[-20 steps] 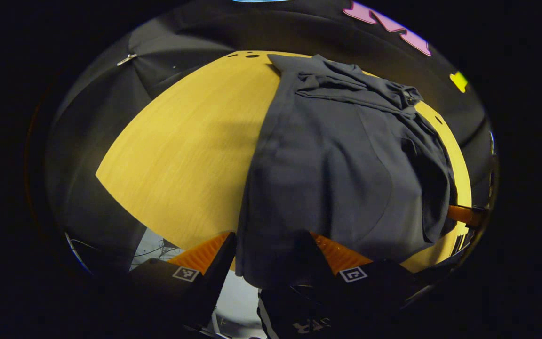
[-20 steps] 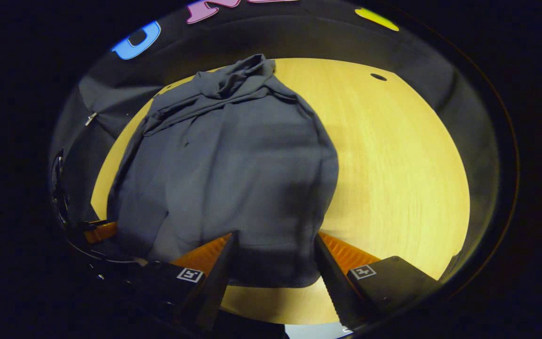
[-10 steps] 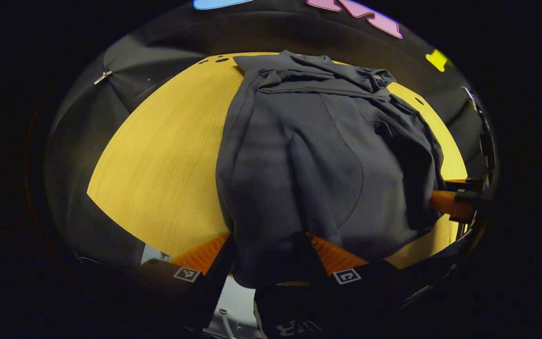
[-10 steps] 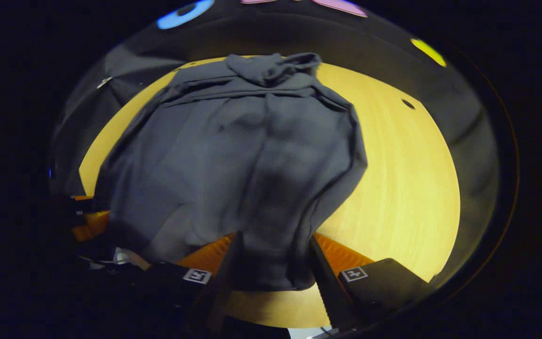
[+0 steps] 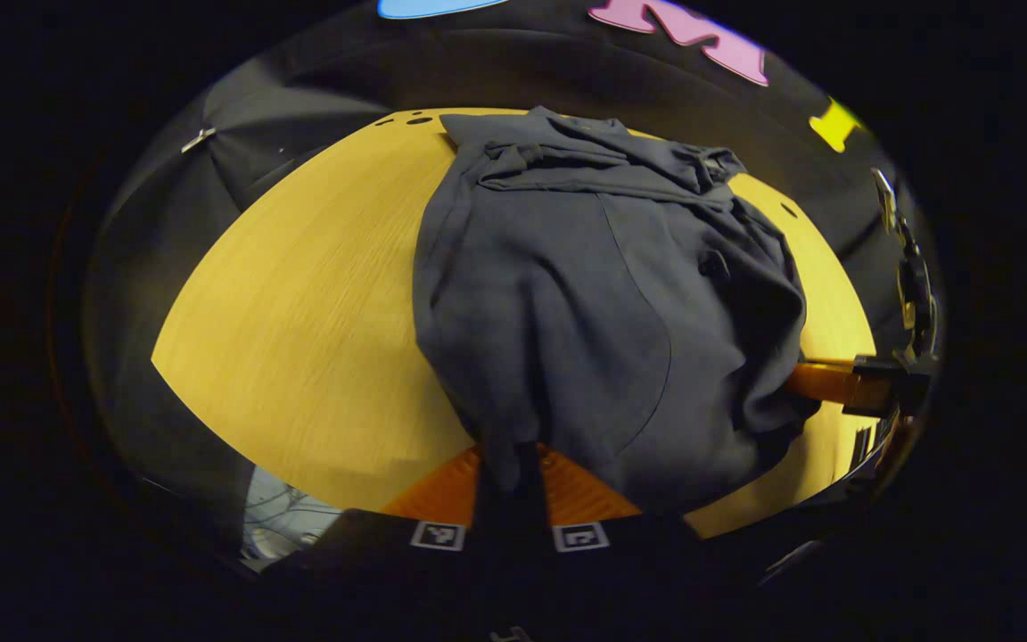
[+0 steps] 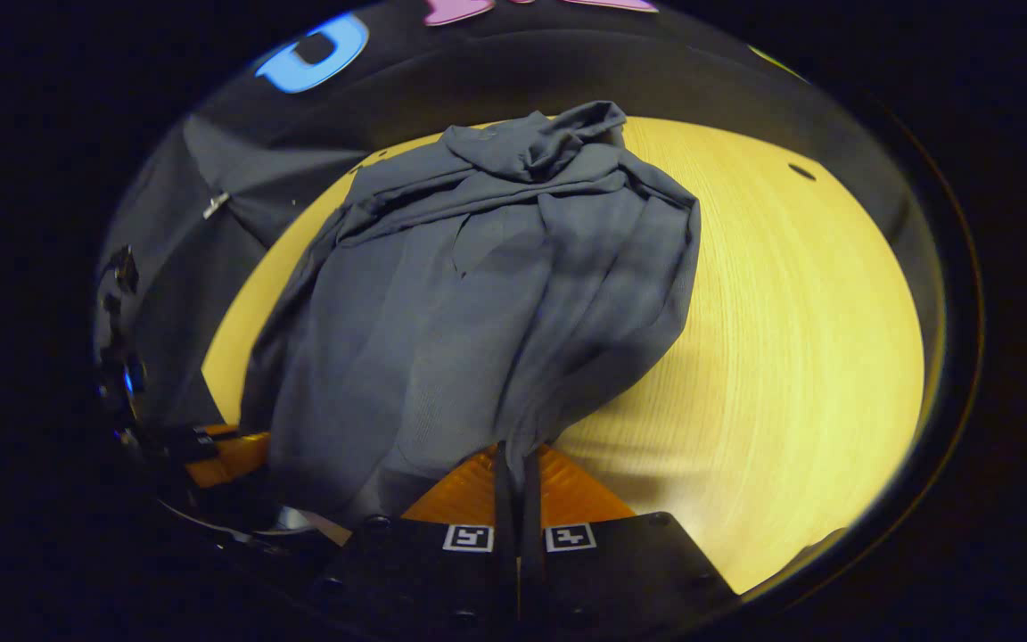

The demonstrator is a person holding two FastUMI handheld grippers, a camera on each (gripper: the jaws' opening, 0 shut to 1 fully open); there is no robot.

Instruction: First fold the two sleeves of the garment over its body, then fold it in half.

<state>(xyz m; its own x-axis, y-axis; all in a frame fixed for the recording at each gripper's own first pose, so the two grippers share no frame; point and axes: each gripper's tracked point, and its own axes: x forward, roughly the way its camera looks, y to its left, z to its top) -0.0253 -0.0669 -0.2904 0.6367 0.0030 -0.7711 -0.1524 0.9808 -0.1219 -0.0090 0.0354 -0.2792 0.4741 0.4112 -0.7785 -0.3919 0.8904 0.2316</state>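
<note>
A dark grey garment (image 5: 585, 294) lies lengthwise on the round yellow table (image 5: 299, 303), sleeves folded in over its body and the collar bunched at the far end. My left gripper (image 5: 511, 468) is shut on the near hem's left corner. In the right gripper view the same garment (image 6: 478, 303) rises in taut folds from my right gripper (image 6: 513, 459), which is shut on the hem's right corner. The right gripper's orange finger (image 5: 821, 382) shows beside the cloth at the right of the left gripper view; the left gripper's orange finger (image 6: 228, 455) shows at the lower left of the right one.
Bare yellow table top (image 6: 790, 339) spreads to the right of the garment, with a small dark hole (image 6: 802, 171) near the far rim. Black cloth walls (image 5: 317, 98) stand close behind the table, and a metal clip (image 5: 198, 137) hangs on the cloth.
Both grippers went from open around the near hem to shut on it. The hem is now gathered and pulled up into folds at each corner.
</note>
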